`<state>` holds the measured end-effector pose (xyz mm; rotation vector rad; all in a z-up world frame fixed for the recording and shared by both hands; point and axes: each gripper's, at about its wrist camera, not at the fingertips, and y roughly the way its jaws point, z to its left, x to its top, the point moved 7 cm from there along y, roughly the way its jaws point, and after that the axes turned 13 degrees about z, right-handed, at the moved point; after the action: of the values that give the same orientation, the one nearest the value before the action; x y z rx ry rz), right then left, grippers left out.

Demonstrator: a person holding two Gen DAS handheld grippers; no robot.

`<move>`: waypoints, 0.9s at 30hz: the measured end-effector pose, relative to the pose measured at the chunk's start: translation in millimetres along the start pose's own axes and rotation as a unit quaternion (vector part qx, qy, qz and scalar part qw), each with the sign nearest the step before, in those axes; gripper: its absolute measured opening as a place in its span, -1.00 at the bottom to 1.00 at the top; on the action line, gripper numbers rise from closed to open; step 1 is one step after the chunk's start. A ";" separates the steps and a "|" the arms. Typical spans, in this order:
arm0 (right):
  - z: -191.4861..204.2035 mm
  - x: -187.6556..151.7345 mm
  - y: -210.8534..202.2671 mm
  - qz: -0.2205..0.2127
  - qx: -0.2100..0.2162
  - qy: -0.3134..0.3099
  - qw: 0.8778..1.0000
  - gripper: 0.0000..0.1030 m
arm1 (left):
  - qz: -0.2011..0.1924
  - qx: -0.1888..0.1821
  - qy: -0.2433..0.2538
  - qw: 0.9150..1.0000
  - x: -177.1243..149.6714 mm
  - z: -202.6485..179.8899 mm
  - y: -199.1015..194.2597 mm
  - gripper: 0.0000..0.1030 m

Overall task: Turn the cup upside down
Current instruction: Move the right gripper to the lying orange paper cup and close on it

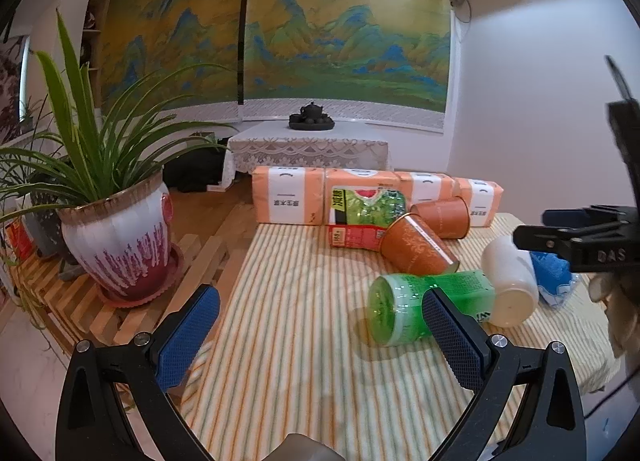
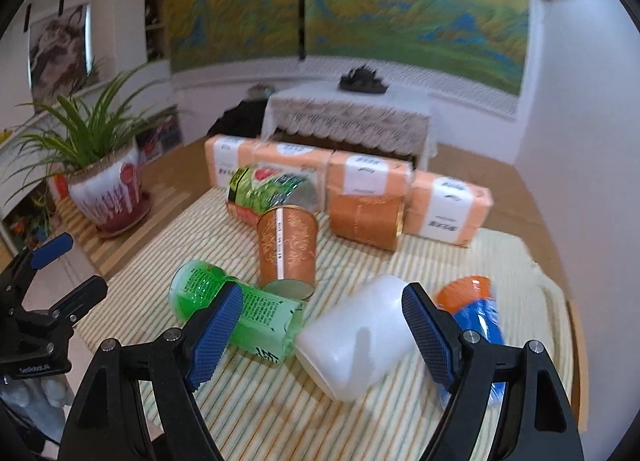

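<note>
Both grippers spread wide, white cup lying on its side on the worktop.

The right gripper (image 2: 322, 331) hangs open and holds nothing, and the white cup (image 2: 356, 337) lies just ahead, framed between its blue pads (image 2: 214, 335). Left of that cup, touching it, lies a green bottle (image 2: 236, 311); beyond it an orange cup (image 2: 287, 251) lies tipped over. The left gripper (image 1: 320, 331) is open too, empty, with the green bottle right by its right-hand pad and the white cup further off to the right. Orange packs (image 1: 288, 199) line the far edge of the striped worktop (image 1: 296, 333).
</note>
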<state>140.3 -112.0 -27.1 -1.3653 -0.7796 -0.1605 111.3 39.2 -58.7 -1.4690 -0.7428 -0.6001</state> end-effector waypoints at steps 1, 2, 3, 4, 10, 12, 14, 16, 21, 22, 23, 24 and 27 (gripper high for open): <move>1.6 2.7 5.0 0.008 0.005 -0.003 1.000 0.53 | 0.000 0.001 -0.001 1.000 0.2 1.8 0.7 0.99; 3.0 6.9 11.9 0.019 0.008 -0.007 1.000 0.51 | 0.001 0.002 -0.004 1.000 0.6 4.9 2.1 0.99; 4.6 11.0 19.1 0.030 0.011 -0.012 0.999 0.48 | 0.002 0.004 -0.006 1.000 0.8 7.3 2.8 0.99; 6.1 14.5 26.5 0.042 0.013 -0.018 0.999 0.40 | 0.002 0.005 -0.008 1.000 1.1 10.1 3.4 0.99; 3.4 28.1 55.9 0.098 0.049 -0.014 0.994 0.36 | 0.004 0.013 -0.022 1.000 1.0 27.1 6.3 0.99; 5.5 31.5 62.1 0.111 0.061 -0.013 0.992 0.36 | 0.005 0.015 -0.027 1.000 1.3 31.4 8.1 0.99; 10.1 35.2 69.0 0.128 0.073 -0.019 0.989 0.36 | 0.006 0.014 -0.030 0.999 1.8 34.8 10.4 0.99; 16.0 38.2 77.8 0.146 0.083 -0.026 0.986 0.36 | 0.007 0.014 -0.032 0.999 1.8 35.5 11.7 0.99; 29.7 43.9 104.8 0.182 0.065 -0.057 0.979 0.36 | 0.010 0.017 -0.033 0.999 -0.3 38.9 14.1 0.99; 32.1 43.6 109.9 0.190 0.058 -0.065 0.978 0.36 | 0.010 0.018 -0.035 0.999 -0.9 40.5 14.4 0.99; 32.6 43.5 113.6 0.195 0.052 -0.070 0.977 0.36 | 0.010 0.019 -0.037 0.999 -1.0 42.5 14.7 0.99; 32.9 43.0 117.9 0.201 0.044 -0.075 0.976 0.36 | 0.011 0.020 -0.040 0.999 -0.9 44.3 15.1 0.99; 33.0 41.9 124.4 0.211 0.042 -0.078 0.974 0.36 | 0.011 0.022 -0.046 0.999 -0.9 49.1 15.7 0.99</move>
<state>224.3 -38.7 -103.9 -1.4436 -0.6003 0.3127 118.8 88.5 -71.7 -1.4699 -0.8043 -0.4995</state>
